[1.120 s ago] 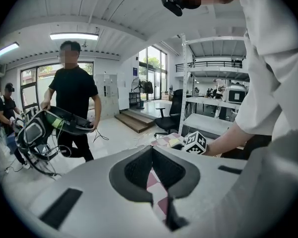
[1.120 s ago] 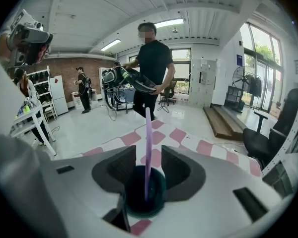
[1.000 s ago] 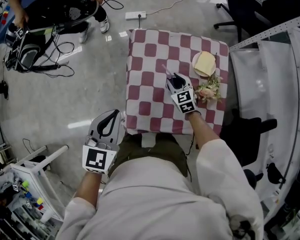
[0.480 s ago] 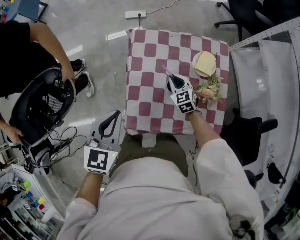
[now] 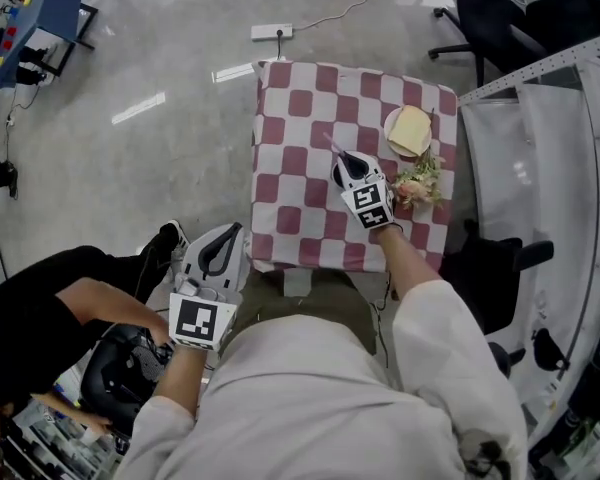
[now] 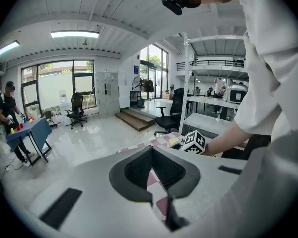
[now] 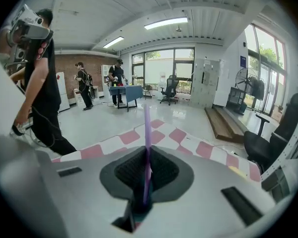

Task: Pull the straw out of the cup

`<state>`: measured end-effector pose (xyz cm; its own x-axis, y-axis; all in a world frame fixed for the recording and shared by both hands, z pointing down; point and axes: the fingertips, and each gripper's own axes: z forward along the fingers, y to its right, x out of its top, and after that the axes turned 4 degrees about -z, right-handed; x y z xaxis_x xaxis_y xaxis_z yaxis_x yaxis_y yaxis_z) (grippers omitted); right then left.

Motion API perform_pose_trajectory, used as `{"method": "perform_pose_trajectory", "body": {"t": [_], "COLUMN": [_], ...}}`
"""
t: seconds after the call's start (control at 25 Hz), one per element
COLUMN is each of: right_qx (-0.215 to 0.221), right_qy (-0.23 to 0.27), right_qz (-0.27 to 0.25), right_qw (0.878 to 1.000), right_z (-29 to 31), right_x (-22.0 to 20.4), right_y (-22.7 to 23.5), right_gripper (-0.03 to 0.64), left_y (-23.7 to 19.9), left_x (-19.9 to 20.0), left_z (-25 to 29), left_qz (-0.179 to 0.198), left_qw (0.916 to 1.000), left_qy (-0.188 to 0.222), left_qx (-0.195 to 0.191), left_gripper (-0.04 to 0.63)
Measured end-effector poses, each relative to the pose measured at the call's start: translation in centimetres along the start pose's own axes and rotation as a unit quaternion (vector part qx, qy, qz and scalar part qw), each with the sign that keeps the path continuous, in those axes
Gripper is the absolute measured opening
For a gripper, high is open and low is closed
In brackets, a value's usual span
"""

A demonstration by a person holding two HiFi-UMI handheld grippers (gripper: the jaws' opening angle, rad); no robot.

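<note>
We hold the right gripper (image 5: 346, 161) over the middle of the checkered tablecloth (image 5: 290, 138). Its jaws have just been closing and now pinch the purple straw (image 7: 146, 133), which stands upright between the pads and, in the head view, pokes out toward 11 o'clock. The gripper hides the cup from us. A white plate (image 5: 388, 126) lies at its 1 o'clock and a small bouquet (image 5: 418, 182) at 3 o'clock. Our left gripper (image 5: 222, 243), jaws pressed together on nothing, hangs off the table at 7 o'clock.
</note>
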<state>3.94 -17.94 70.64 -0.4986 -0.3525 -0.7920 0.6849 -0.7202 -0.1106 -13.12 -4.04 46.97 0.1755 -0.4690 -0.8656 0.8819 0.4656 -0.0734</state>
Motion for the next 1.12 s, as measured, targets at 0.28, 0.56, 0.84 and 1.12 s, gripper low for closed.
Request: {"method": "perform_pose_trajectory", "body": {"t": [0.28,0.56,0.84,1.12], "right_qx": [0.001,-0.003,-0.011,-0.024], "right_qy": [0.021,0.053,0.085,0.128], "right_qz": [0.003,0.011,0.018,0.030], "right_qw": [1.000,0.999,0.996,0.991], "right_z": [-1.1,-3.8,-6.6,-10.6], "right_x": [1.6,4.6,7.9,11.7], "right_y": [0.2,0.6,0.7,1.2], "right_gripper": [0.029,0.029,0.029,0.029], "left_y": [0.2,0.7,0.9,1.3], "left_x": [0.2,0.9,1.7,2.8], "left_z": [0.2,0.7,1.2,1.9], "left_qz": [-0.010,-0.007,-0.003,0.001], "left_qw": [0.9999,0.9997,0.9990,0.9978], "left_qy": [0.004,0.020,0.037,0.052], "left_qx": [-0.001,-0.011,-0.025,-0.042], "left_gripper": [0.003,0.003,0.003,0.003]}}
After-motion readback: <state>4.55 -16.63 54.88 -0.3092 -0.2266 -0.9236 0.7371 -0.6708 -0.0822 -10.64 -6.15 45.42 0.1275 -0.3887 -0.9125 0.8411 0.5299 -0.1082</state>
